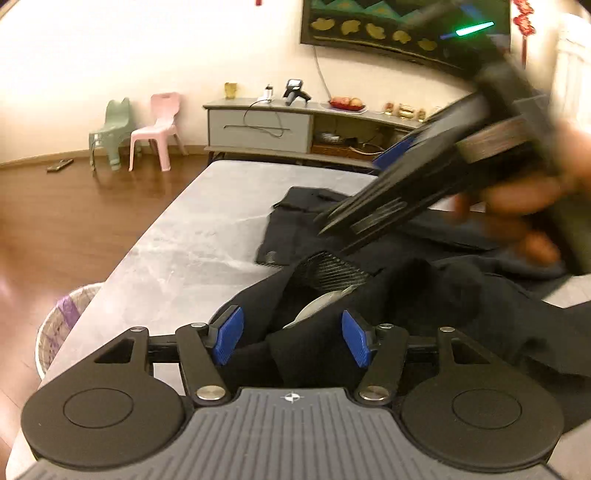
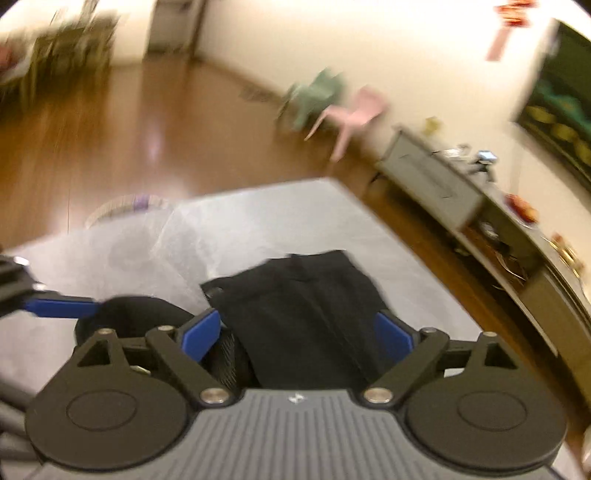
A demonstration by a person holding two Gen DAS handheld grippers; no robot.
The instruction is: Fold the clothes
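**Clothes: dark garment spread on a grey table, both grippers over it with jaws apart**

Clothes here means one black garment lying rumpled on the grey table. The left gripper hangs over the near folds with its blue pads apart; dark cloth rises between them, though neither pad presses on it. A mesh lining and a pale round part show in the folds just ahead of the fingers. In the left wrist view the right gripper cuts across from the upper right, blurred, held by a hand (its fingertips lie over the far part of the cloth).

From its own camera the right gripper also stands wide, pads clear of the fabric, with a flat folded panel of the garment below and ahead of it. The left gripper's blue finger enters at the left edge of that view.

Beyond the cloth the tabletop is bare and marbled out to its far corner and its left edge. A woven basket sits on the floor beside the left edge. Wooden floor opens widely to the left. A green chair and a pink chair stand against the wall, and a low grey cabinet runs past the table's far end, under a dark framed picture.
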